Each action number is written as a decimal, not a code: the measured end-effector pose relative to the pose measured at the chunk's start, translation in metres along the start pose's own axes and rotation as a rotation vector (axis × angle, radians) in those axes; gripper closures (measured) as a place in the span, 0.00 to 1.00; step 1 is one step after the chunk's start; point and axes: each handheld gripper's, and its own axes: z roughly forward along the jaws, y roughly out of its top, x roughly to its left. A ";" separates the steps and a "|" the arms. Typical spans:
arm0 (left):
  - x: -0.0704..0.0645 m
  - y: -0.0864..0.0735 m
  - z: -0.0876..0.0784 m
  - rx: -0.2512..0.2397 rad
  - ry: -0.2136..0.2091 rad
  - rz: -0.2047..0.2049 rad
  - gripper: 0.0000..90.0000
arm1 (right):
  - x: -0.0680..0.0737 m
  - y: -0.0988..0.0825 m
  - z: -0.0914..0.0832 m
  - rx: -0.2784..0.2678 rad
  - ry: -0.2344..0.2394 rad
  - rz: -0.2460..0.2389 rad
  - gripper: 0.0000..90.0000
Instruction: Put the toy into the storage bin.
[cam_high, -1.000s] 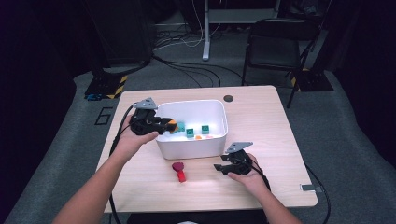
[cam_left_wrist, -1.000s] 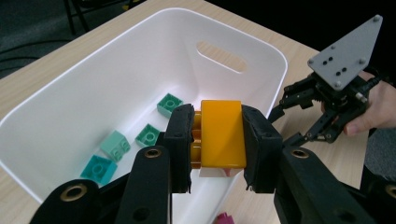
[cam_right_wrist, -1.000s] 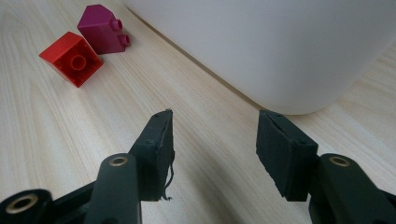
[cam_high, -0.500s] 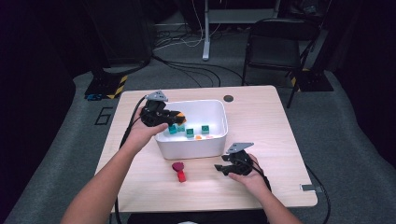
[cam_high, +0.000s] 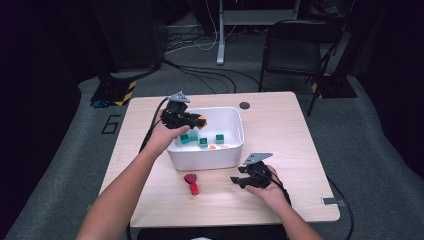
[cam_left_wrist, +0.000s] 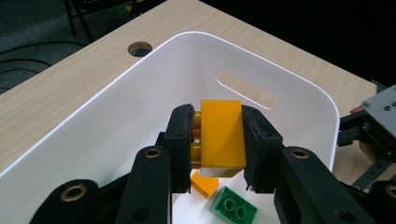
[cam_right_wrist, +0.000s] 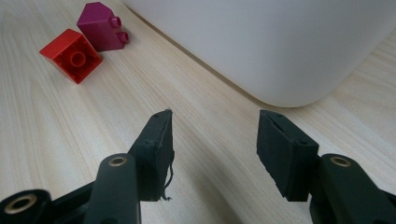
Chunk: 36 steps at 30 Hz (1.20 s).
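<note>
My left gripper (cam_left_wrist: 218, 137) is shut on an orange brick (cam_left_wrist: 222, 133) and hangs over the left part of the white bin (cam_left_wrist: 140, 116). In the high view that gripper (cam_high: 200, 120) sits above the bin (cam_high: 235, 155) with the orange brick (cam_high: 201, 120) at its tip. Green bricks (cam_high: 203, 142) and small orange pieces (cam_high: 212, 147) lie inside the bin. My right gripper (cam_right_wrist: 214, 149) rests open on the table in front of the bin's near right corner, nothing between its jaws. A red brick (cam_right_wrist: 71, 54) and a magenta brick (cam_right_wrist: 99, 26) lie left of it.
The wooden table (cam_high: 280, 130) has a round cable hole (cam_high: 244, 105) behind the bin. The red and magenta bricks (cam_high: 191, 183) lie in front of the bin. A black chair (cam_high: 295, 50) and floor cables stand beyond the table's far edge.
My left gripper has carried the orange brick rightward, from the bin's left rim to over its inside. The right gripper has stayed still.
</note>
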 end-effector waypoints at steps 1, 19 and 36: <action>0.000 0.001 0.003 0.001 -0.002 -0.002 0.74 | 0.000 0.000 0.000 -0.002 0.001 0.000 0.51; 0.007 0.007 0.047 0.044 -0.006 0.023 0.74 | 0.000 -0.001 -0.001 -0.001 0.003 0.003 0.51; 0.007 0.004 0.053 0.068 0.015 0.029 0.66 | -0.001 -0.001 0.000 0.001 0.007 0.000 0.51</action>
